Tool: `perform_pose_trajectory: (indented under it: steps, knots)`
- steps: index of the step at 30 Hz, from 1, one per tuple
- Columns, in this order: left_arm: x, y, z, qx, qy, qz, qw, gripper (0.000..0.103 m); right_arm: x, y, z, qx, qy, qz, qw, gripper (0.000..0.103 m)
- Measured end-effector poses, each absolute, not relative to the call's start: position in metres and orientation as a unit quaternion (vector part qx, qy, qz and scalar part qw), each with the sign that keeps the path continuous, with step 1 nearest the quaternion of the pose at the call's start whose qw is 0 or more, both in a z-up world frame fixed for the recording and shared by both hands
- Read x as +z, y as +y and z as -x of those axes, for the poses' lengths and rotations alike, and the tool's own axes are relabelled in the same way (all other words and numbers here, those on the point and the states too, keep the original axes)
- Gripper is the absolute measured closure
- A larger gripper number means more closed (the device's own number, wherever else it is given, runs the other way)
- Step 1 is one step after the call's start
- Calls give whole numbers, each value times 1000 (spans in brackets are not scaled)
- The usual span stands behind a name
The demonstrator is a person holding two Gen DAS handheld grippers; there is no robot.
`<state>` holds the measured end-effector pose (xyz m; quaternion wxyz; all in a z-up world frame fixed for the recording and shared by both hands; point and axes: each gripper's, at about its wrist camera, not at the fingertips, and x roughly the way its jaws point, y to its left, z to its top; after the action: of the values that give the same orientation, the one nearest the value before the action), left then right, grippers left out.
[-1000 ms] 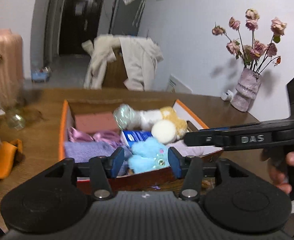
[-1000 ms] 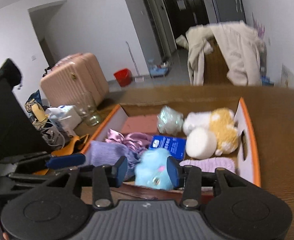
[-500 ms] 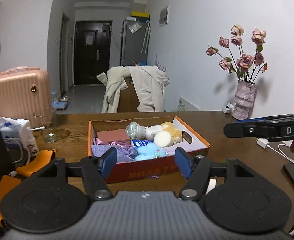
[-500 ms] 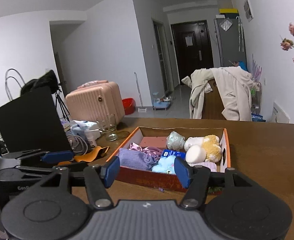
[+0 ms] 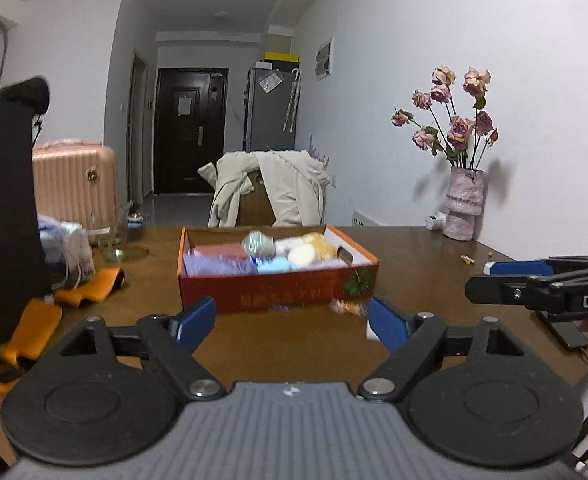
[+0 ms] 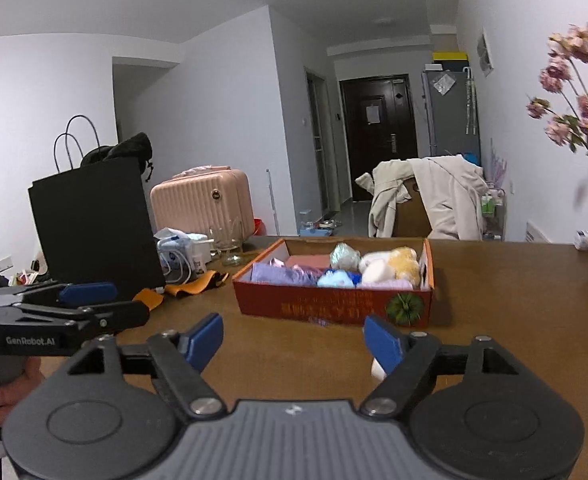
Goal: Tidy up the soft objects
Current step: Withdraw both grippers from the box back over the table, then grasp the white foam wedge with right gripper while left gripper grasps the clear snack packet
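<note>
An orange cardboard box (image 5: 278, 294) stands mid-table, well ahead of both grippers. It holds a purple cloth (image 5: 218, 266), a light blue plush (image 5: 274, 267), a white ball (image 5: 302, 256), a yellow plush (image 5: 319, 241) and a pink block (image 5: 220, 250). My left gripper (image 5: 292, 322) hovers over bare wood short of the box, its jaws opening with nothing between them. My right gripper (image 6: 294, 340) is likewise back from the box (image 6: 334, 308), jaws opening and empty. Each appears side-on in the other's view: right gripper (image 5: 494, 279), left gripper (image 6: 118, 304).
A vase of dried roses (image 5: 464, 204) stands at the table's far right by the wall. A black paper bag (image 6: 94, 224), orange straps (image 5: 90, 286), a glass (image 6: 228, 246) and cables crowd the left. A small wrapper (image 5: 348, 308) lies before the box. A coat-draped chair (image 5: 270, 192) stands beyond.
Both grippers have pulled well back from over the box, which now looks smaller and farther away. Both pairs of jaws have spread wider. Nothing came out of the box.
</note>
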<state>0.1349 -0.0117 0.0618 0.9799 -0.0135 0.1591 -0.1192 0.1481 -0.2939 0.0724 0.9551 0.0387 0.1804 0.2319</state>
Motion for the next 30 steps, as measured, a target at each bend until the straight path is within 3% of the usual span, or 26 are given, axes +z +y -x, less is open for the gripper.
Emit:
perform_pose_trajectory:
  steps: [13, 30]
  knots:
    - [28, -14, -103, -98, 184, 2, 978, 16, 26, -299, -105, 210, 208, -58, 954, 21]
    - [3, -20, -185, -85, 240, 9, 967, 15, -13, -287, -204, 170, 267, -81, 945, 23]
